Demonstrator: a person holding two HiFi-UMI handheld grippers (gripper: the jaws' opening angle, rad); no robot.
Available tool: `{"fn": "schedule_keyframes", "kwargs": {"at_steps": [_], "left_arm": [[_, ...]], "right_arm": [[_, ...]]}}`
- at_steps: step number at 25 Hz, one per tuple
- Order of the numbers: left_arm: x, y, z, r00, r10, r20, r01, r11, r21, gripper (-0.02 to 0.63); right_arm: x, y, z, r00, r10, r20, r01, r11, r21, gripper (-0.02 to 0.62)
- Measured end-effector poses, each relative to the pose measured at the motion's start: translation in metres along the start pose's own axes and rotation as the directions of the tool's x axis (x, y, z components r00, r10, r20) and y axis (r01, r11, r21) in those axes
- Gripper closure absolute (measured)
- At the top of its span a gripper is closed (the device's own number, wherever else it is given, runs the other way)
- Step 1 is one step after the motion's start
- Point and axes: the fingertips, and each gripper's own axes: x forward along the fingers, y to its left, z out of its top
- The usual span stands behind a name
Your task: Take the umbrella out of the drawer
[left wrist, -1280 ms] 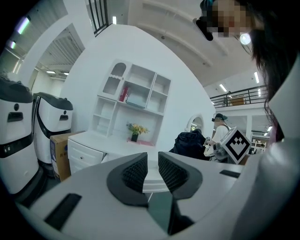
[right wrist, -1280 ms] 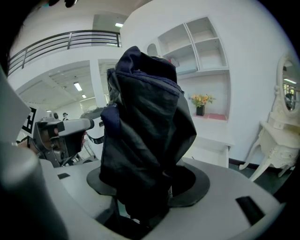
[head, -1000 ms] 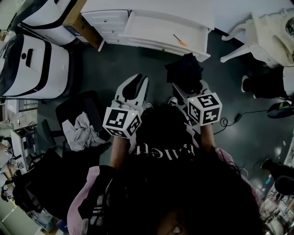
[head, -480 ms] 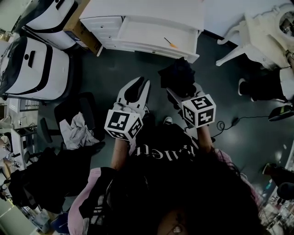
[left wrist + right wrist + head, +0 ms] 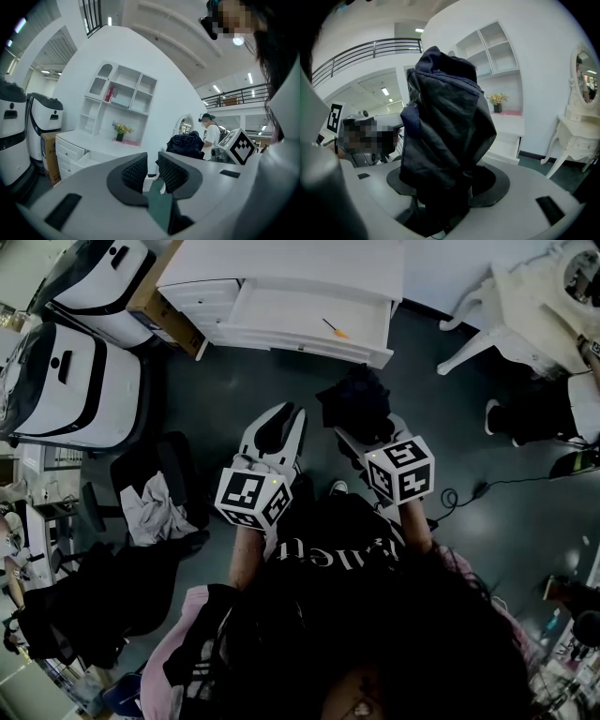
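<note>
Black folded fabric of the umbrella (image 5: 445,136) fills the right gripper (image 5: 446,190): its jaws are closed on the lower part of the bundle, which rises upright from them. The left gripper (image 5: 152,164) has its ribbed pads nearly together, only a narrow slit between them, and nothing is held there.

In the head view, the right gripper (image 5: 373,435) carries the umbrella (image 5: 354,401) over the dark floor (image 5: 220,381), clear of the drawer (image 5: 309,339) and in front of it. The left gripper (image 5: 293,412) is just beside the right one, level with it, jaws pointing toward the drawer.

The white drawer stands pulled out from a white dresser (image 5: 281,259). A small orange-tipped item (image 5: 331,329) lies inside the drawer; its kind cannot be determined.
</note>
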Motion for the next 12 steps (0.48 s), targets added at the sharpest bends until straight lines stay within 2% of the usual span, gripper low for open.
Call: {"fn": "schedule_keyframes", "kwargs": {"at_steps": [12], "left_arm": [[0.021, 0.005, 0.004, 1.000, -0.001, -0.016, 0.001, 1.000, 0.003, 0.523]], "right_arm": [[0.006, -0.018, 0.004, 1.000, 0.003, -0.015, -0.003, 1.000, 0.025, 0.316]]}}
